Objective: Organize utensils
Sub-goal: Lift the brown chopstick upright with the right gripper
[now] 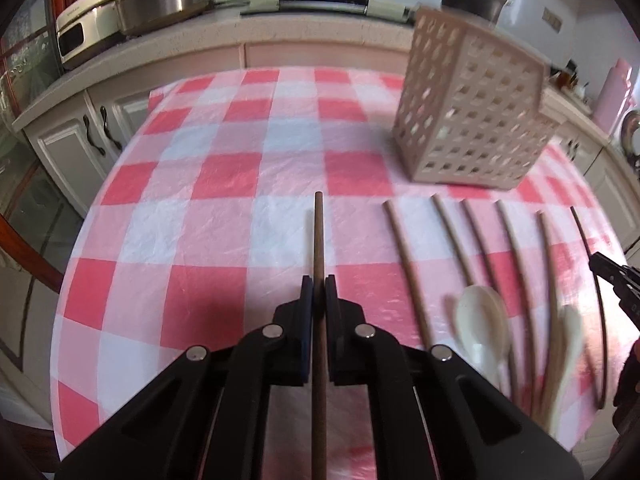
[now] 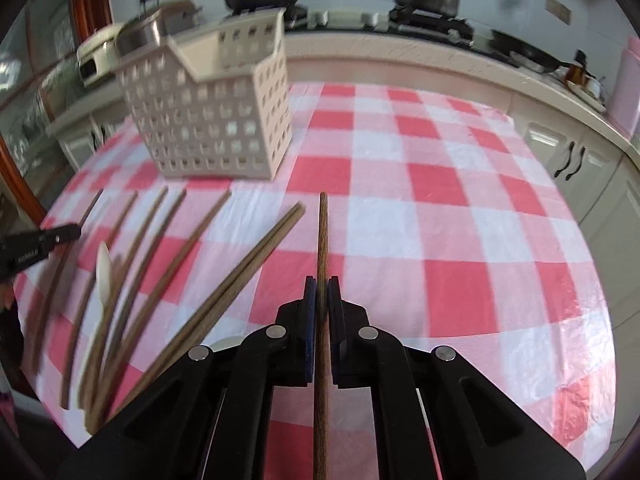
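While each pair of tongs pinches a single brown chopstick, both sticks run straight out along the line of the fingers, a hold that should make it easy to tip them end-first into a holder. The left tongs [image 1: 319, 294] are pressed onto their chopstick [image 1: 319, 236] partway along its length, its far end free above the checked cloth. The right tongs [image 2: 321, 295] clamp their chopstick [image 2: 322, 236] the same way. Between the two hands, more chopsticks [image 2: 236, 280] and white spoons [image 1: 482, 320] lie loose on the bench [image 1: 224, 216], fanned out side by side, so they can probably be picked off singly. Farther back stands the beige lattice basket [image 2: 212, 120], upright with its top open, seemingly where the utensils belong.
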Demonstrator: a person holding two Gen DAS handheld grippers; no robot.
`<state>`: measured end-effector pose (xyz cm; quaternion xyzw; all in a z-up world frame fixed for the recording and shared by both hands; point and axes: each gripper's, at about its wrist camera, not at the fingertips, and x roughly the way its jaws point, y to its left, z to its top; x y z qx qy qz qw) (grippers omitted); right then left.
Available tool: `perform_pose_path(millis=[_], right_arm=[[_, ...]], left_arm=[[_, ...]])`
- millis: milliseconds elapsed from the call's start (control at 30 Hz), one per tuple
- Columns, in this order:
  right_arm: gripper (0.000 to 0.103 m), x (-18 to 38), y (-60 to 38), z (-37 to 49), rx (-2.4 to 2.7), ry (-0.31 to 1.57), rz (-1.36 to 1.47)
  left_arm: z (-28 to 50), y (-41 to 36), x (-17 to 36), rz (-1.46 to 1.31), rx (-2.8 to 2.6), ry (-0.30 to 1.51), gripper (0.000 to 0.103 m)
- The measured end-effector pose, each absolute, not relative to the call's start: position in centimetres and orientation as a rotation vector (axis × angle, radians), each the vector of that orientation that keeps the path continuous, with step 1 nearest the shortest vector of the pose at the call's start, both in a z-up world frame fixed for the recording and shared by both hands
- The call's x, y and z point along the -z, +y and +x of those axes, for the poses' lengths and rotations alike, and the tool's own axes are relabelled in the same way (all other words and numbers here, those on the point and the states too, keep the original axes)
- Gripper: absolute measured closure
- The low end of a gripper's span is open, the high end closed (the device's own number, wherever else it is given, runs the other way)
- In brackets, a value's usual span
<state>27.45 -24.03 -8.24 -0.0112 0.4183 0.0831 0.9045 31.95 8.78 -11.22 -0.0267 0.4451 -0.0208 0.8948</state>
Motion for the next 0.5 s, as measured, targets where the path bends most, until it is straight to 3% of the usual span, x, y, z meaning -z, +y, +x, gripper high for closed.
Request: perform_pose_path(millis=[500], right_arm=[[0.098, 1.3, -25.1, 22.2, -0.221, 0.645, -0.001]], left_arm=[[24.6, 6.5, 3.0, -0.062, 0.079, 0.632, 0.097]])
